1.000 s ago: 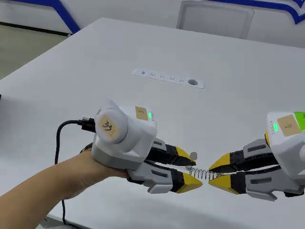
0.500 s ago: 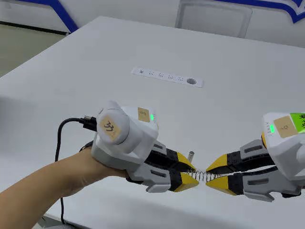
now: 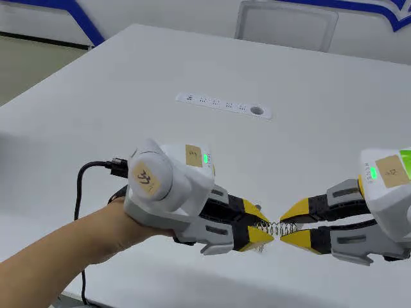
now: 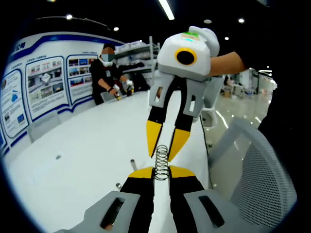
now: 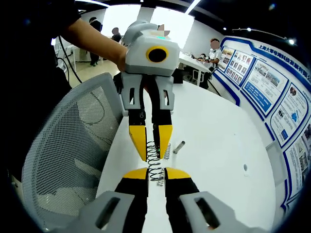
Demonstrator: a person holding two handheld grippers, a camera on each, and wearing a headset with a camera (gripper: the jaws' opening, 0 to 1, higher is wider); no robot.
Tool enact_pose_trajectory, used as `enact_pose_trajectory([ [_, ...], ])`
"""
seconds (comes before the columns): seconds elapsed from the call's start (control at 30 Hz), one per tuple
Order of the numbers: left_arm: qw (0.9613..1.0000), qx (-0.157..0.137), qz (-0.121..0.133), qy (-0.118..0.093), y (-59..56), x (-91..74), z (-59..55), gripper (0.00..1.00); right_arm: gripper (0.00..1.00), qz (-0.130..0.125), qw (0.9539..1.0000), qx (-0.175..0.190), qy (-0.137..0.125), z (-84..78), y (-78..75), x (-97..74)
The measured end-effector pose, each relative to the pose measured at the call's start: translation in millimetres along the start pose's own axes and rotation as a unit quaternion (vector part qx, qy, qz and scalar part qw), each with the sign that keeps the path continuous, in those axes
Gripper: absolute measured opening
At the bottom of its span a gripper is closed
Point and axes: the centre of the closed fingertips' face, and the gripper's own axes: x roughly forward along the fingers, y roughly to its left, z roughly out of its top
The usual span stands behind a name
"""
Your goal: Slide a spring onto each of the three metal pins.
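Observation:
A small wire spring point(image 3: 276, 228) hangs in the air just above the white table point(image 3: 128, 96), one end in each gripper. My left gripper point(image 3: 262, 226) comes in from the left and is shut on the spring's left end. Facing it tip to tip, my right gripper point(image 3: 286, 224) is shut on the other end. In the left gripper view the spring point(image 4: 161, 160) runs from my own jaws point(image 4: 161, 173) up into the right gripper's yellow tips. The right gripper view has the spring point(image 5: 153, 162), a second spring point(image 5: 167, 151) and a metal pin point(image 5: 178, 146) lying on the table. Two short pins point(image 4: 132, 164) point(image 4: 118, 185) show to the left.
A white power strip point(image 3: 223, 106) is set into the table further back, and a chair point(image 3: 286, 22) stands at the far edge. A black cable point(image 3: 80, 186) trails from the left gripper. A grey mesh chair point(image 5: 73, 145) is close by the table's near edge. People stand in the background.
Both grippers have shifted slightly right with the spring still between them. The left gripper has rolled and now covers the pin that showed behind its tips.

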Motion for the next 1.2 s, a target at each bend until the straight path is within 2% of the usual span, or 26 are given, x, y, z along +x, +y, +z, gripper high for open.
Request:
enact_pose_trajectory([
  [0.1,0.9999,0.007,-0.005,0.007,-0.3,-2.3,0.2,0.1,0.19,0.0,1.0,0.003,-0.003,-0.8,-4.3,-4.2],
  [0.43,1.0,0.008,-0.006,0.0,-2.0,-6.5,5.0,0.1,0.16,0.028,0.9986,0.035,-0.029,2.0,1.4,-1.7],
  [0.63,1.0,0.007,-0.004,0.0,-1.2,-6.5,5.4,0.1,0.12,0.035,0.9973,0.047,-0.043,4.3,3.3,-3.4],
  [0.9,0.9998,0.012,-0.007,0.013,-1.1,-3.8,0.5,0.1,0.11,0.04,0.9937,0.073,-0.075,15.8,2.7,-9.8],
  [1.13,0.9998,0.011,-0.007,0.016,0.0,-2.9,-0.1,0.1,0.11,0.042,0.9911,0.086,-0.093,21.9,1.2,-11.4],
  [1.2,0.9998,0.011,-0.007,0.017,0.1,-2.7,-0.6,0.1,0.11,0.045,0.9889,0.095,-0.105,27.5,1.0,-12.8],
])
